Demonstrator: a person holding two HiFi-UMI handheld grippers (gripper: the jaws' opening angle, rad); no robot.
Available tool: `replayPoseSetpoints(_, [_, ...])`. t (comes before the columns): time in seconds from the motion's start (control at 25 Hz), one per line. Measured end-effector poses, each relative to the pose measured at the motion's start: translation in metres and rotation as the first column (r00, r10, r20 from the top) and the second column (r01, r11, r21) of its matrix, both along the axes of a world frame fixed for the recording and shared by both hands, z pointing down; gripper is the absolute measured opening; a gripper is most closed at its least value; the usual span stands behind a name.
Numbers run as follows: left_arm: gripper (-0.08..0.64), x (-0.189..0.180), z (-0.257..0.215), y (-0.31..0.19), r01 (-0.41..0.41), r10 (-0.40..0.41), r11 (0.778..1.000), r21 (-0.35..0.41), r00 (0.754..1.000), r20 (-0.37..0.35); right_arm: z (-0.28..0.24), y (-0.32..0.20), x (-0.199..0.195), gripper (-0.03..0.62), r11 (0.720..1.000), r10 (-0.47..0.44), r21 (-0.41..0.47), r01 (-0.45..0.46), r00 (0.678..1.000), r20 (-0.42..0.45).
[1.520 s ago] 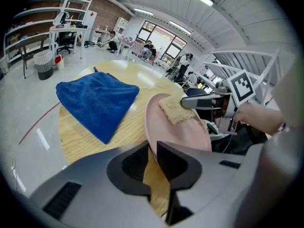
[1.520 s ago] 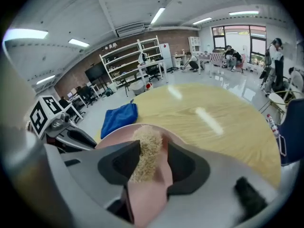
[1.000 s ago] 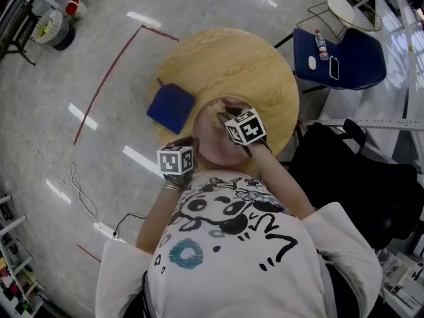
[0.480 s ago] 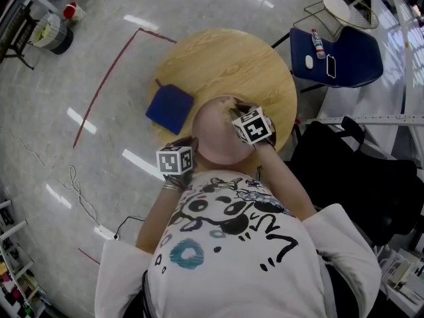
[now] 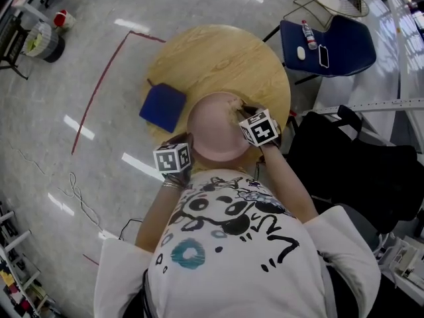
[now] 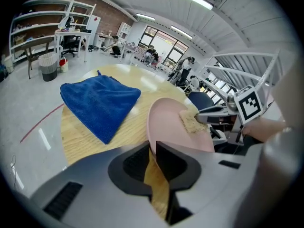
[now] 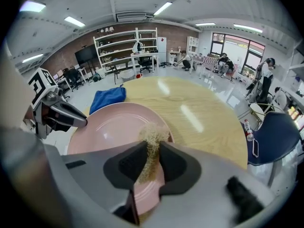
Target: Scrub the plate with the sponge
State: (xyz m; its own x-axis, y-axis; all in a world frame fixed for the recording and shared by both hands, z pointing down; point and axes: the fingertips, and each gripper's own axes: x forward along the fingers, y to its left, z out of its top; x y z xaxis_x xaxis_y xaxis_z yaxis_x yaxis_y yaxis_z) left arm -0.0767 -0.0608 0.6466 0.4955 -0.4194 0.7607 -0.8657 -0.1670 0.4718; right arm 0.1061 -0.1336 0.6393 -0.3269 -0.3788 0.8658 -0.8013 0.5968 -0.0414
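No legible text or numbers; left marker cube [image 5: 173,158] and right marker cube [image 5: 259,127], frame centre, show only coded squares.

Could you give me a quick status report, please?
Left gripper shut on plate rim. Right gripper shut on sponge, against plate face. Blue cloth lies clear.

Table [image 5: 218,58]: round, wooden, upper centre.
Cloth [image 5: 163,106]: blue, on table's left edge.
Chair [image 5: 338,45]: blue, upper right, carrying bottle [image 5: 307,34] and phone [image 5: 324,55].
Floor line [image 5: 99,88]: red, left.
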Motion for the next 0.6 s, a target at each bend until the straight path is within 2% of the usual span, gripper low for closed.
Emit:
replayPoseSetpoints(0.36, [0.041,0.000,0.002,-0.002,0.048,-0.049,0.999,0.016,0.998,0.030,-0.006,0.043,0.013,0.089,0.999,-0.034,-0.011,0.034,0.999,-0.012])
replayPoseSetpoints(0.6, [0.037,0.002,0.001,-0.004,0.068,-0.069,0.998,0.016,0.997,0.032,-0.008,0.078,0.007,0.089,0.996,-0.071,-0.048,0.072,0.997,0.020])
